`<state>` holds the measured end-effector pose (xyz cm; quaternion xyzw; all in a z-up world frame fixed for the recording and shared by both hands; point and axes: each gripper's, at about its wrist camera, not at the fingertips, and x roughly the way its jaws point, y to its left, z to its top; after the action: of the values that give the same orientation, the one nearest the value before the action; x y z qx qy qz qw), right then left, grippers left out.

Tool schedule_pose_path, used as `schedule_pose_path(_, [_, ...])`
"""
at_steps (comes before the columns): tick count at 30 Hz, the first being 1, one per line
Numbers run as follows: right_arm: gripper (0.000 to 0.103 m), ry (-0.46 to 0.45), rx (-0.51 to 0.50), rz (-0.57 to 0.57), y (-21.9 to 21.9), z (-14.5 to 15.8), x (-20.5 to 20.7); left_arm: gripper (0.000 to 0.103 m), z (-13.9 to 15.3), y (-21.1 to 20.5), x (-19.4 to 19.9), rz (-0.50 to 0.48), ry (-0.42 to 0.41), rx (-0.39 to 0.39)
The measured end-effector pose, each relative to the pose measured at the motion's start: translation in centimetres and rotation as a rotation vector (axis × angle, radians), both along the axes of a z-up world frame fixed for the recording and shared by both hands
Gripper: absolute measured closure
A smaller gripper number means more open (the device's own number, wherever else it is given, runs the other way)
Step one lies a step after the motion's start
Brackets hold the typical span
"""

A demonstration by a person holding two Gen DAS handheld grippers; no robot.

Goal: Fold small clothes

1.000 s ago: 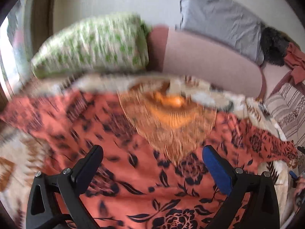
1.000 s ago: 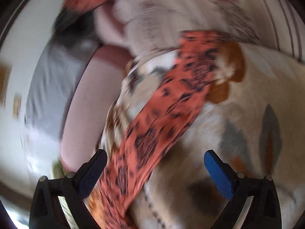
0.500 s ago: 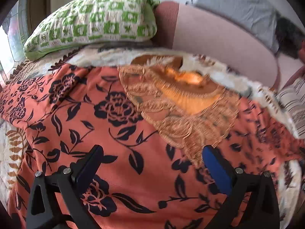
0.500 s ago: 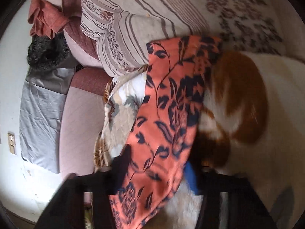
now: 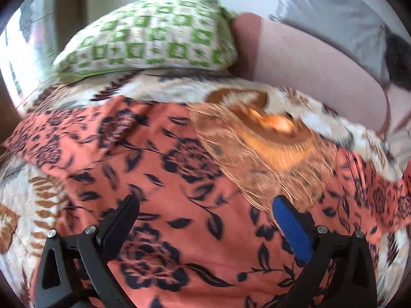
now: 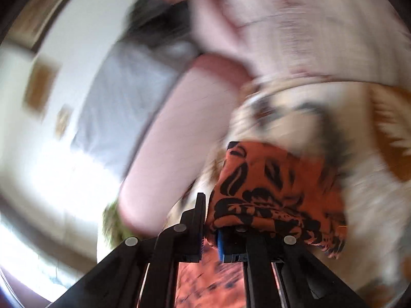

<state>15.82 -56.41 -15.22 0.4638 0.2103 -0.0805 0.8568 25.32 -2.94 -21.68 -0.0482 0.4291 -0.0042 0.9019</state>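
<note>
An orange garment with a black flower print (image 5: 185,179) lies spread on a patterned blanket (image 5: 33,205), with a gold embroidered neck panel (image 5: 259,159) at its upper middle. My left gripper (image 5: 205,220) is open and empty just above the garment's middle. My right gripper (image 6: 210,220) is shut on a bunched end of the same garment (image 6: 277,187) and holds it lifted above the blanket (image 6: 295,118). The right wrist view is strongly blurred.
A green and white checked pillow (image 5: 151,41) lies at the back left. A pink padded headboard (image 5: 316,66) runs behind the blanket, with a grey cloth (image 5: 331,12) over it. In the right wrist view, pale striped bedding (image 6: 308,25) is beyond the blanket.
My right gripper closed on the garment's end and lifted it, swinging quickly. My left gripper stayed open over the garment and shifted slightly.
</note>
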Motion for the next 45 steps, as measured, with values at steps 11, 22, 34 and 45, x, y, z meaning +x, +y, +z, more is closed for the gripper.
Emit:
schedule_pose_path(11, [0.091,0.16,-0.084,0.458,25.4,-4.8,9.7,0.0,2.2,9.5,-0.3,0.224,-0.037,0.011])
schedule_pose_path(22, [0.011,0.251,0.029,0.676,37.7,-11.3,9.7,0.0,2.8,14.6,-0.1,0.285,-0.042,0.016])
schedule_pose_path(34, [0.011,0.143,0.15,0.557,24.7,-7.3,1.3,0.0,3.5,4.8,-1.0,-0.053,-0.096,-0.011])
schedule_pose_path(45, [0.019,0.176,0.537,0.332,16.5,-13.0,2.5,0.0,0.4,-8.6,-4.9,-0.394,-0.225,0.33])
